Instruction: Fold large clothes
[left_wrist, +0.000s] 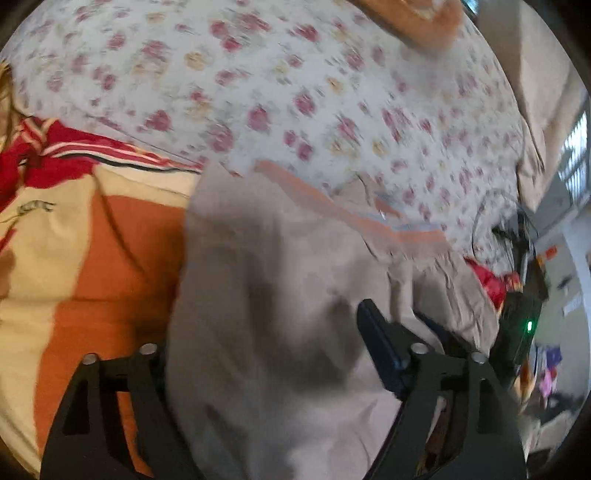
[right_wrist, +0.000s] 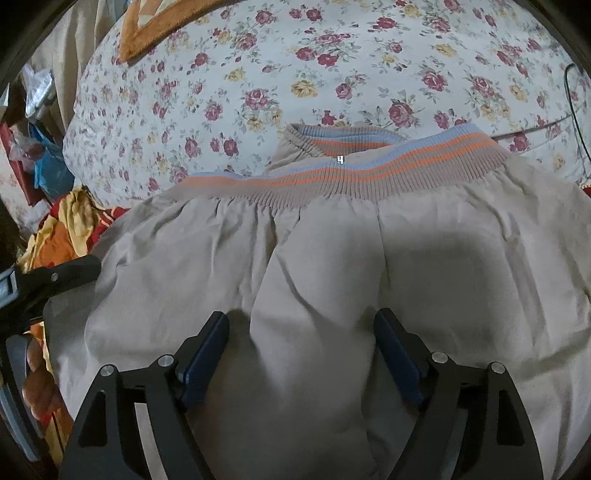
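Note:
A beige garment (right_wrist: 332, 258) with a ribbed band (right_wrist: 369, 170) striped orange and blue lies on the floral bedsheet (right_wrist: 258, 66). My right gripper (right_wrist: 301, 328) is open, its blue-padded fingers (right_wrist: 207, 354) resting over the beige cloth with a fold between them. In the left wrist view the same beige garment (left_wrist: 277, 295) drapes over my left gripper (left_wrist: 266, 332); only its right finger (left_wrist: 380, 343) shows, the left one is covered by cloth. The left gripper also shows at the left edge of the right wrist view (right_wrist: 55, 277).
A red, orange and cream blanket (left_wrist: 92, 258) lies left of the garment. An orange cushion (right_wrist: 155, 29) sits at the bed's far side. Clutter and bags (right_wrist: 44, 162) stand beside the bed; a black cable (right_wrist: 572, 110) crosses the sheet at right.

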